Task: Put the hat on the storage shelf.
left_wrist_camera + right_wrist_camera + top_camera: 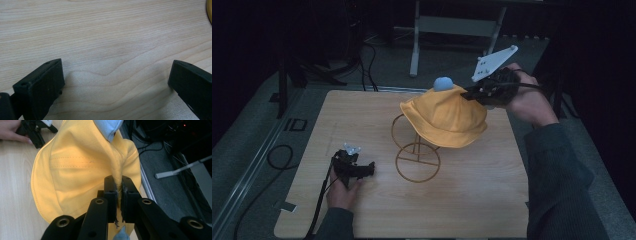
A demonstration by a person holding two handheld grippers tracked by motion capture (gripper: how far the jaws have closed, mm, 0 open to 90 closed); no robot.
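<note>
Two black jaws of the left gripper (113,82) rise from the lower corners, set wide apart. Bare wooden table (105,37) lies between them. A yellow edge (209,10) shows at upper right.

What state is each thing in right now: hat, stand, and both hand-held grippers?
Yellow fabric bucket hat: draped over the stand top, crown fold pinched.
Gold wire hat stand: upright on the wooden table.
Right hand-held gripper: shut on the hat fabric.
Left hand-held gripper: open, holding nothing, low over the table.

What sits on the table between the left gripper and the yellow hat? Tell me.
In the high view, the wire stand stands between the left gripper and the yellow hat; before it, bare table.
</note>
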